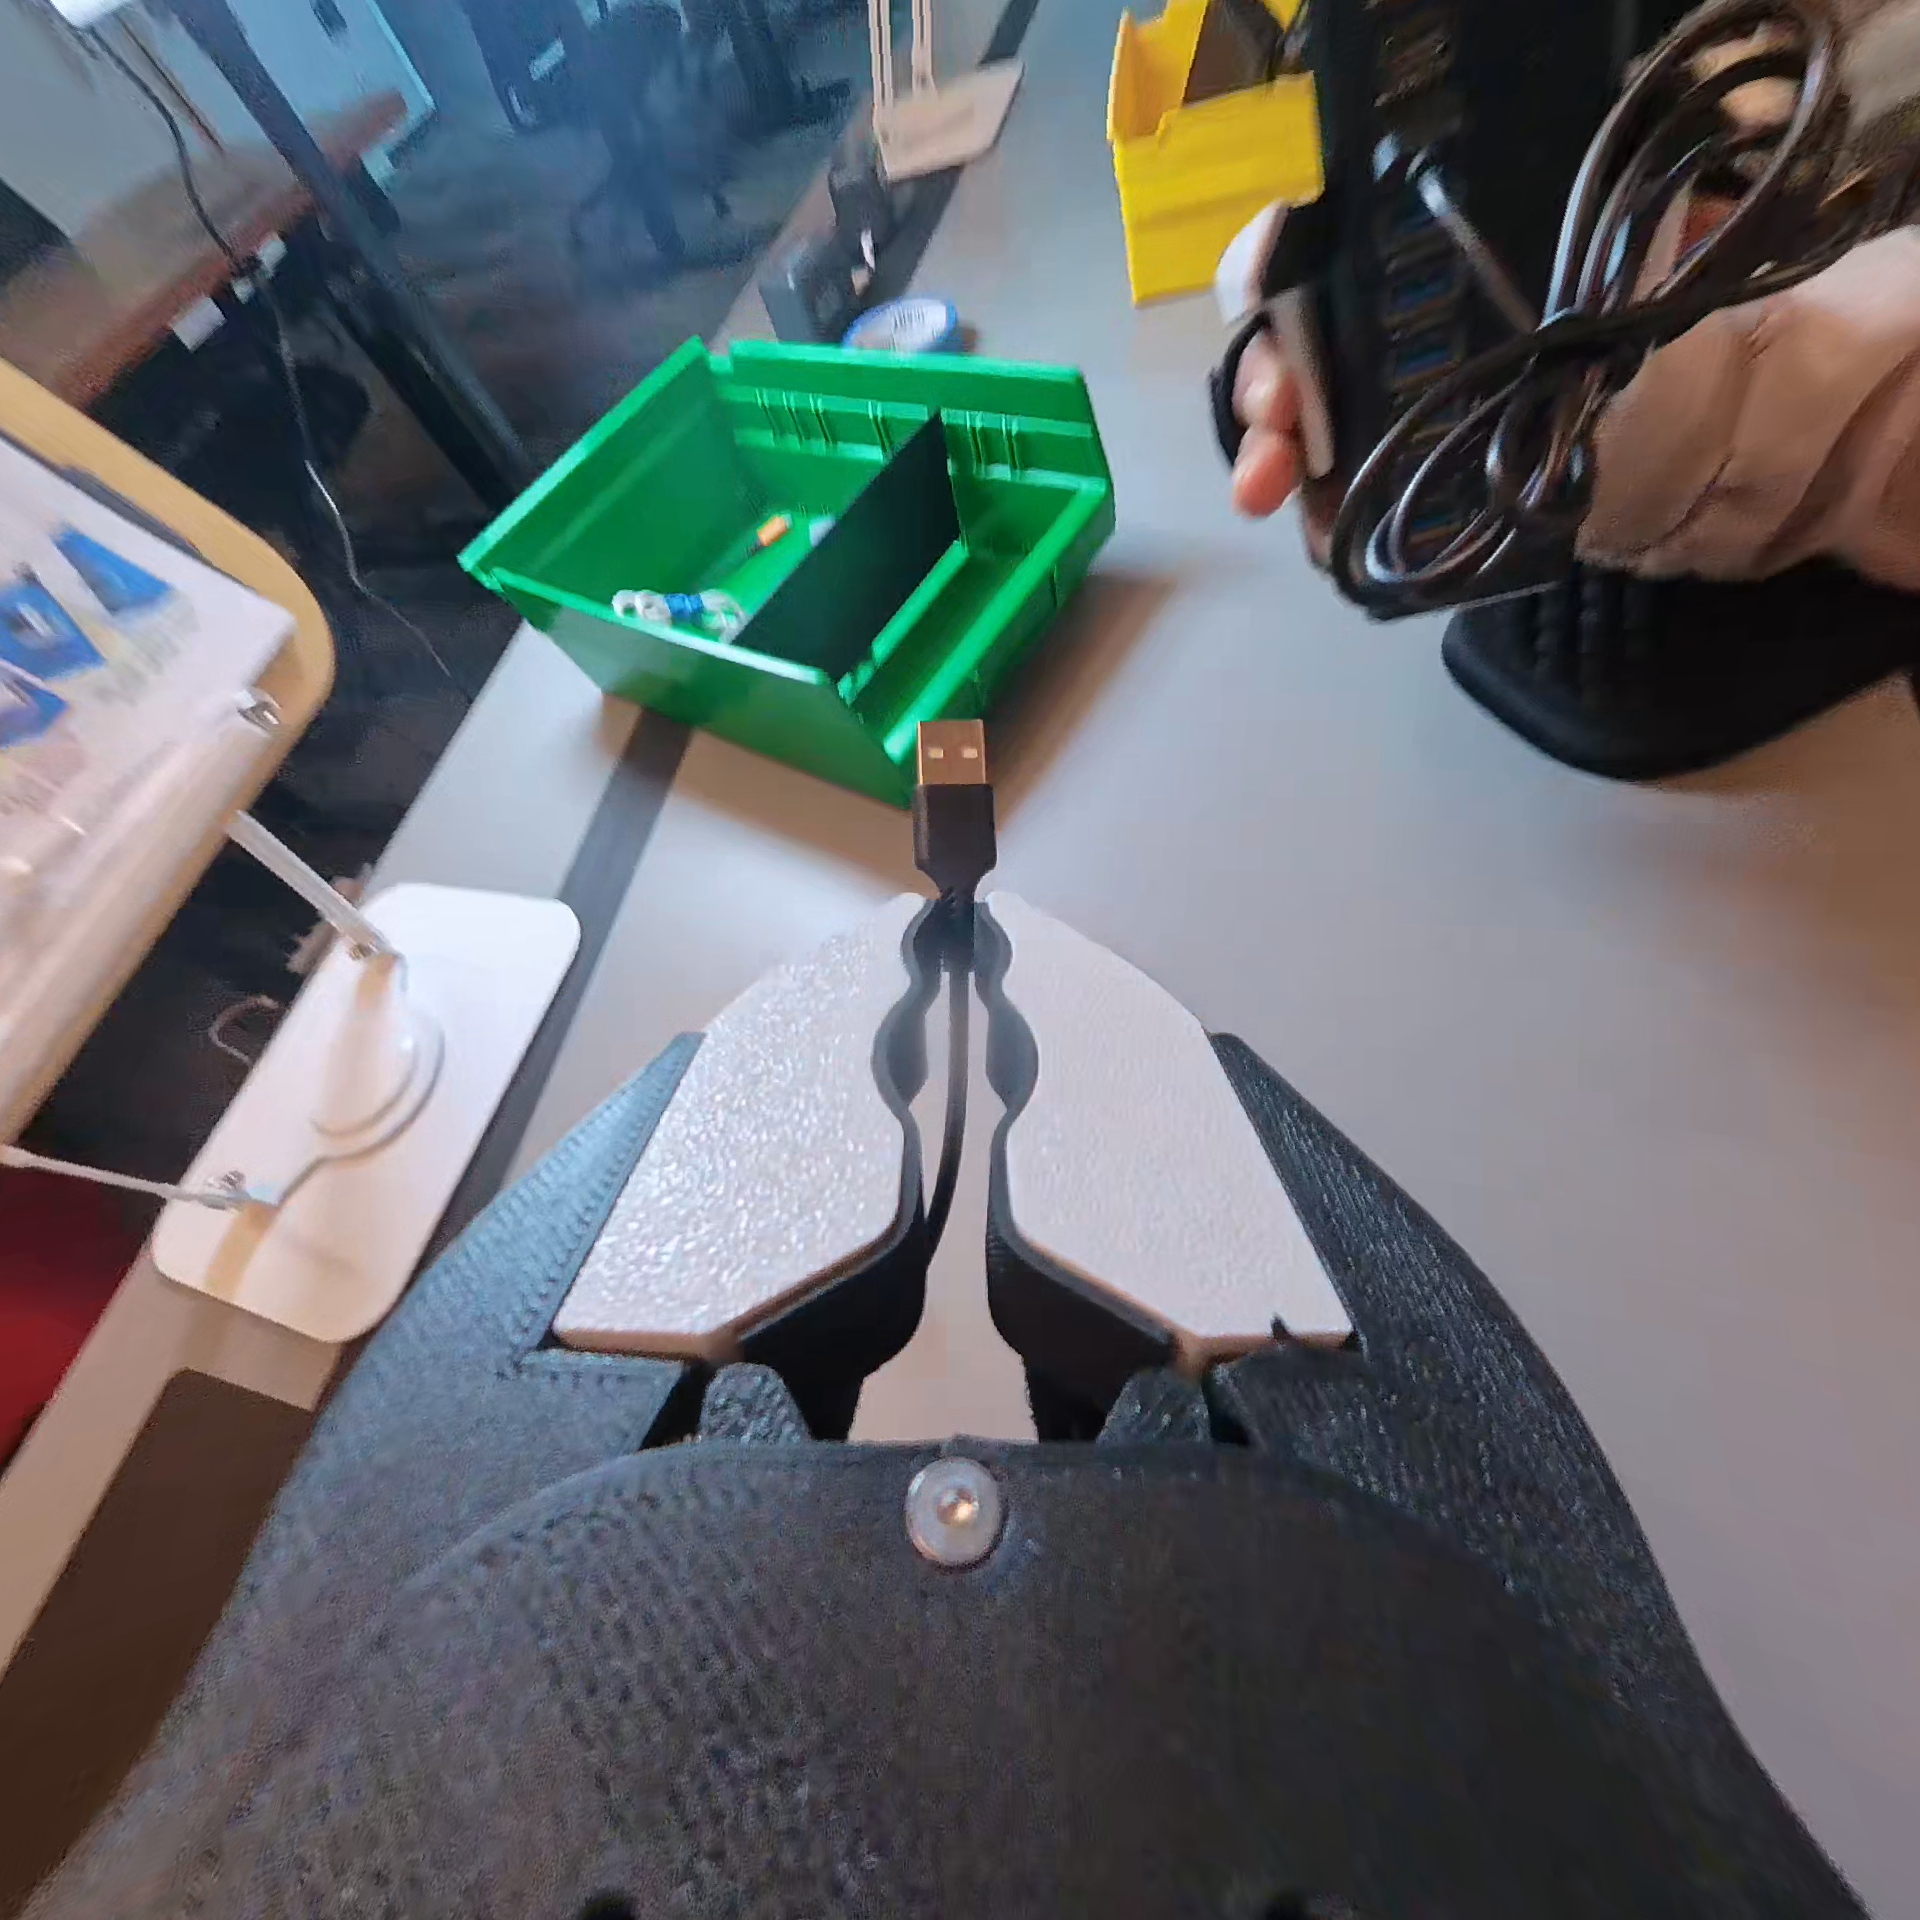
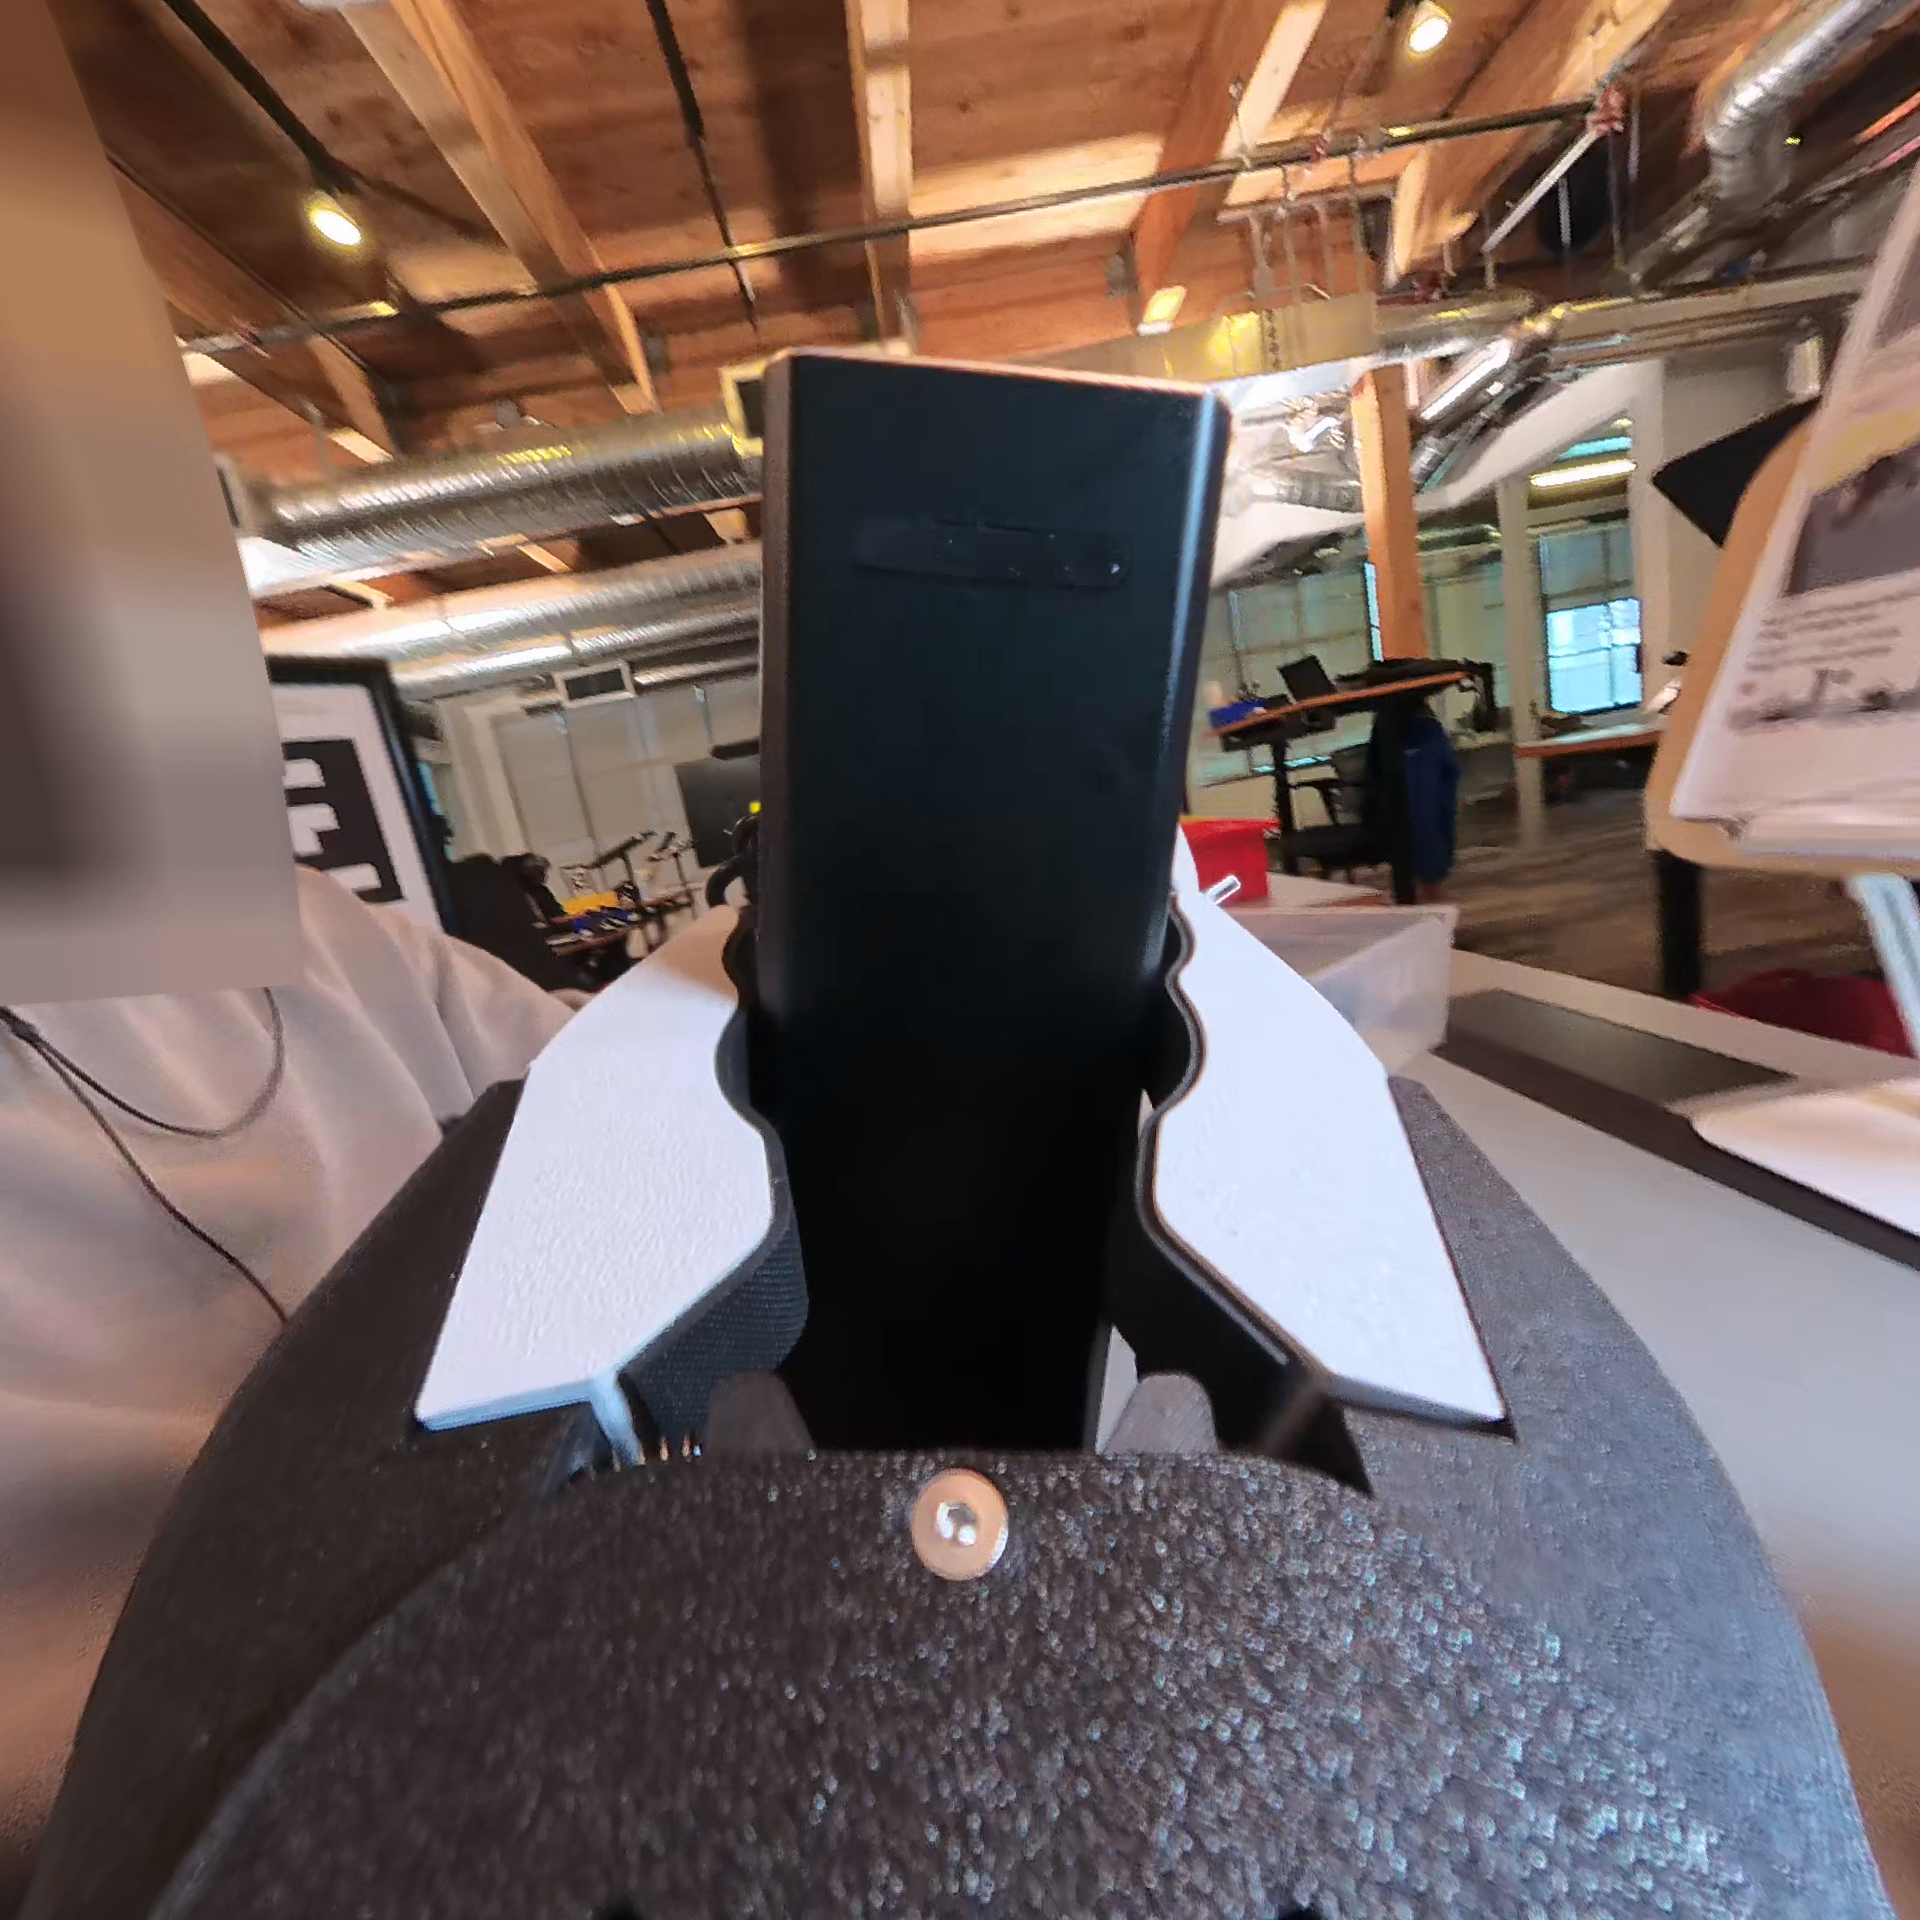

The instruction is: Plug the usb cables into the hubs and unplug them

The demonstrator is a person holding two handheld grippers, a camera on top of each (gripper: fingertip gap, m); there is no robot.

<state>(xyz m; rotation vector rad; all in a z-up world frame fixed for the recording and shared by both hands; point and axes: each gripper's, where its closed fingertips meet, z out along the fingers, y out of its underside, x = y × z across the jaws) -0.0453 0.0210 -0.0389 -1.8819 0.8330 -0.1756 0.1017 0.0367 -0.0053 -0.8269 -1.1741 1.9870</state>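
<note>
In the left wrist view my left gripper [image 1: 954,909] is shut on a black USB cable, and its metal USB-A plug [image 1: 951,779] sticks out just past the fingertips, above the grey table. At the upper right a hand [image 1: 1714,436] holds the right gripper and a coil of black cable [image 1: 1538,395]. The black hub [image 1: 1423,281] there shows blue ports and is apart from the plug. In the right wrist view my right gripper [image 2: 961,920] is shut on the black hub [image 2: 977,727], which points up toward the ceiling. Its ports are hidden in this view.
A green divided bin [image 1: 831,551] with small parts lies just beyond the plug. A yellow bin [image 1: 1205,156] and a tape roll [image 1: 904,322] stand farther back. A white stand base [image 1: 364,1091] with a paper holder is at the left. A person's pale sleeve [image 2: 156,1195] is at the left.
</note>
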